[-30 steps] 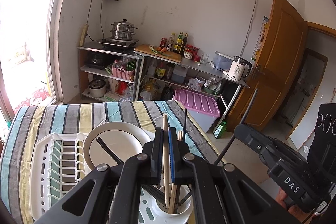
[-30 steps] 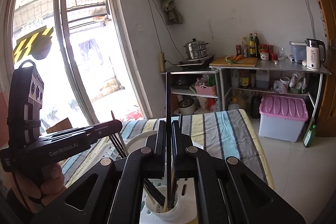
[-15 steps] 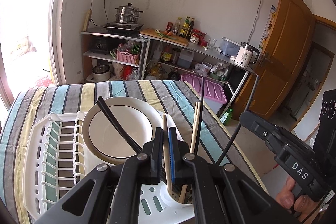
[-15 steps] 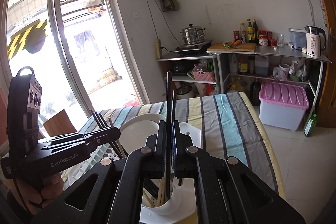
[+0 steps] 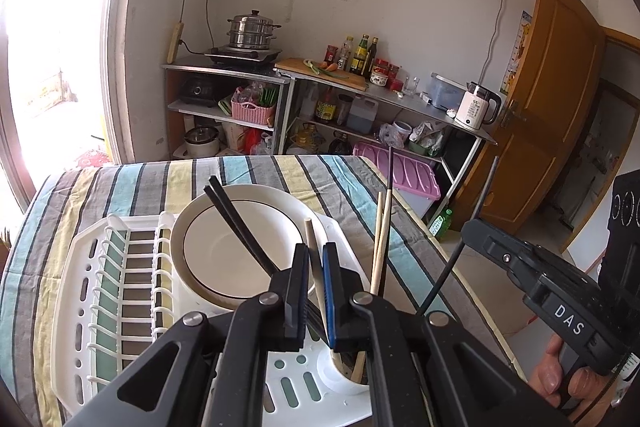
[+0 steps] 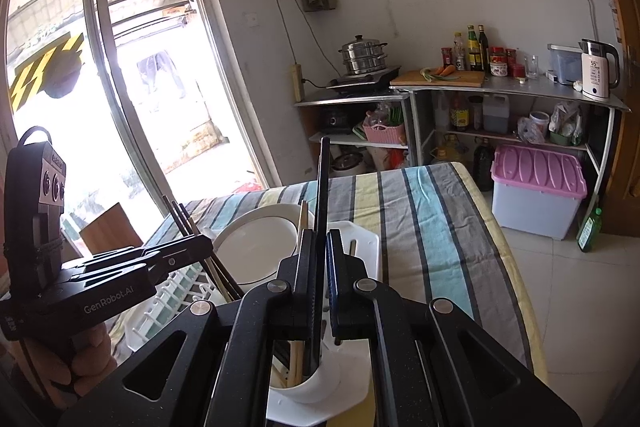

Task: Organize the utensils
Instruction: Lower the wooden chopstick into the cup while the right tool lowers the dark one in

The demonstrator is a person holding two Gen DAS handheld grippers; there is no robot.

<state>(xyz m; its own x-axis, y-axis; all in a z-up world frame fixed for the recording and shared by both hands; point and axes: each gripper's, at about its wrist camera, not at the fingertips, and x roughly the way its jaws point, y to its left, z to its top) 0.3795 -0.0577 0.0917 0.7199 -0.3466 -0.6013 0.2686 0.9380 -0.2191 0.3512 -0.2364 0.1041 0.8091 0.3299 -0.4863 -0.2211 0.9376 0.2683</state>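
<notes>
Chopsticks are what we're sorting, and most of them stand in the white utensil cup (image 5: 344, 373) at the near right corner of the white dish rack (image 5: 120, 291). Our left gripper (image 5: 316, 291) has its jaws pinched on one pale wooden chopstick (image 5: 311, 239), which stands nearly upright with its lower end running down toward the cup. Our right gripper (image 6: 320, 279) is pinched on a black chopstick (image 6: 322, 187), also close to upright, and its lower end goes into the cup (image 6: 308, 383) as far as we can see.

Already in the cup: a pair of black chopsticks (image 5: 236, 223) leaning to the far left across the white plate (image 5: 240, 239), and a pair of wooden ones (image 5: 380, 235) leaning slightly right. A thin black one stands just beside the wooden pair.

That plate sits propped in the rack, right next to the cup. The rack rests on a striped tablecloth (image 5: 132, 187) in blue, yellow and grey.

Far side of the room has metal shelves with a steamer pot (image 5: 252, 31), a white kettle (image 5: 476, 105) and a pink-lidded storage box (image 6: 538, 187) on the floor.
</notes>
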